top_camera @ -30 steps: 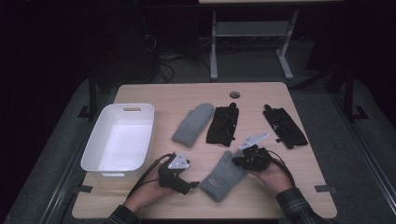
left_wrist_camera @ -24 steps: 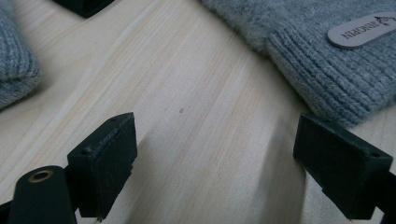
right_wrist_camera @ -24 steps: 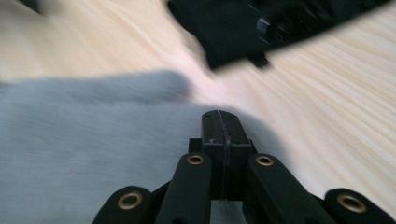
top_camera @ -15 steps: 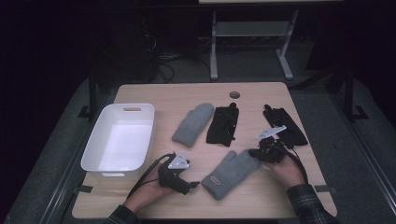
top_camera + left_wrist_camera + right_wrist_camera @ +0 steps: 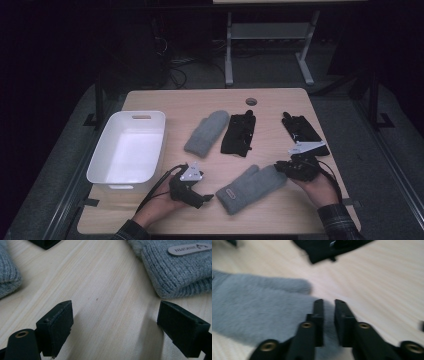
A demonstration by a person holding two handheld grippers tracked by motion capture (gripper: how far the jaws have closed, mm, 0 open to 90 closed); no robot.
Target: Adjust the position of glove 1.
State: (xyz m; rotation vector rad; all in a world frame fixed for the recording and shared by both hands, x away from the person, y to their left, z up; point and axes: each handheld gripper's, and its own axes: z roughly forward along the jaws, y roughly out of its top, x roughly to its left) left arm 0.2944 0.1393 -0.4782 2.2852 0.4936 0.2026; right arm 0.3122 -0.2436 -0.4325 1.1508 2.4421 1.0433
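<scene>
Presently my right hand-held gripper, jaws just parting with nothing pinched, leaves the grey mitten; left hand-held gripper spread—I should grip its cuff squarely.

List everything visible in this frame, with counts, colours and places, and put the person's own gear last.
Grey mittens: 2; one at table centre, one near the front edge by the right gripper.
Black gloves: 2; one beside the centre mitten, one toward the right edge.
Bin: 1, white, left side of the table.
Table: 1, light wood, round hole near its far edge.
Left gripper: black, jaws wide apart over bare wood, nothing between them.
Right gripper: black, at the near mitten's tip; jaws have just been opening, a narrow gap, nothing visibly gripped.
</scene>
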